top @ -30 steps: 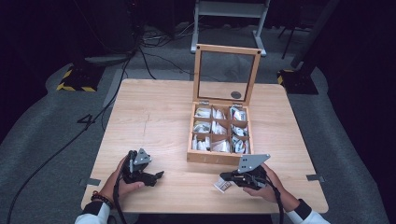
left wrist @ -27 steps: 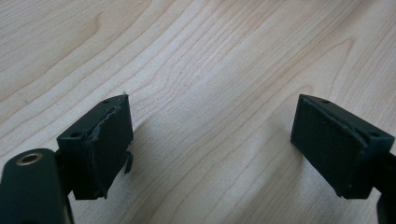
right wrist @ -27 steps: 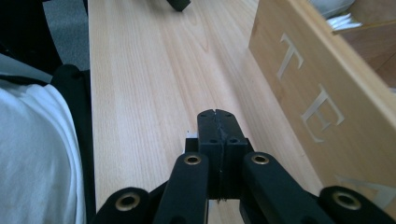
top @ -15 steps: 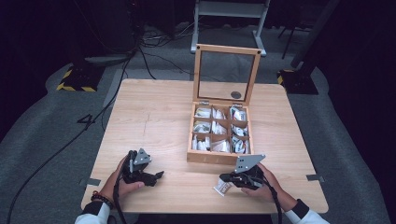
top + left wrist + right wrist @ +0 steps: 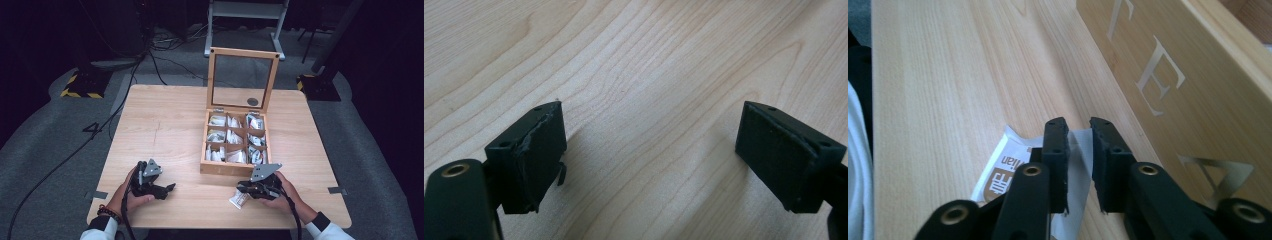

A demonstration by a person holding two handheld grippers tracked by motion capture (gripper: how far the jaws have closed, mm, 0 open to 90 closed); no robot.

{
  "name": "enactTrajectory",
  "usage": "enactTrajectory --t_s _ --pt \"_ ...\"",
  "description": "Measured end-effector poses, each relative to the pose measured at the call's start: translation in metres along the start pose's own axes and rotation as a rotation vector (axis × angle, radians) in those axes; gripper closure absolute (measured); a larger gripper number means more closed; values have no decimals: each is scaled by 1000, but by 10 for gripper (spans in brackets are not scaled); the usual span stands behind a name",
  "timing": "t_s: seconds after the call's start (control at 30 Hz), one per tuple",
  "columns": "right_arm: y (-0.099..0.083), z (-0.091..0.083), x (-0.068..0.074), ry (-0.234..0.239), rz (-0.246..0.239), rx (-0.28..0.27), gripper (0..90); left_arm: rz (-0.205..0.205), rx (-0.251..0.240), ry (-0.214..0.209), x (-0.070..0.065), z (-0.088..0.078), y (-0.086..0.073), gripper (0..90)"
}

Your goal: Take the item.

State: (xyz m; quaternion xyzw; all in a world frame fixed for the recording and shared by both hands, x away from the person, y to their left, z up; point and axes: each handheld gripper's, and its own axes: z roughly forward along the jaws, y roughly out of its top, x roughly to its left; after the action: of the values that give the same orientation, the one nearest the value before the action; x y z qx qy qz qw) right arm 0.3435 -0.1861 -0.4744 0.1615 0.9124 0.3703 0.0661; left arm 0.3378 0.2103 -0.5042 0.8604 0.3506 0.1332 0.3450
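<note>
The right gripper (image 5: 1079,131) has just been opening its jaws a little, so a narrow gap stands between them above the white tea sachet (image 5: 1013,165), which lies flat on the table (image 5: 165,125) just beside the front wall of the wooden tea box (image 5: 235,169), and the pads do not press on it. The right gripper view shows the pale letters on that wall and the brown print on the sachet, while the high view shows the box's compartments full of sachets and its glass lid (image 5: 243,75) upright. The left gripper (image 5: 170,188) rests wide apart on bare wood, and around the table is grey floor with black cables (image 5: 50,170).
</note>
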Motion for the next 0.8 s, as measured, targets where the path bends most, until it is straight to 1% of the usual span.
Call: enactTrajectory --t_s 0.07,0.13,0.23,0.33,0.43,0.53,0.63,0.73,0.8 --pt "-1 2 0 4 -4 11 729 1 1 0 0 0 0 133" --pt "-1 3 1 -10 -13 17 688 0 0 0 0 0 0 133" --pt "-1 2 1 -10 -15 9 649 1 1 -1 0 0 0 133" --pt "1 0 1 -18 -20 9 567 0 0 -1 0 0 0 133" --pt "2 -4 0 1 -25 -15 502 2 1 -3 0 0 0 133" --pt "4 -9 0 8 -26 -33 448 1 1 -3 0 0 0 133" --pt "6 -14 0 1 -34 -56 375 1 1 -3 0 0 0 132" --pt "8 -20 0 -9 -38 -72 334 -5 1 1 -1 1 1 132" --pt "10 -23 0 -11 -41 -81 323 -5 -1 5 -2 2 2 133"
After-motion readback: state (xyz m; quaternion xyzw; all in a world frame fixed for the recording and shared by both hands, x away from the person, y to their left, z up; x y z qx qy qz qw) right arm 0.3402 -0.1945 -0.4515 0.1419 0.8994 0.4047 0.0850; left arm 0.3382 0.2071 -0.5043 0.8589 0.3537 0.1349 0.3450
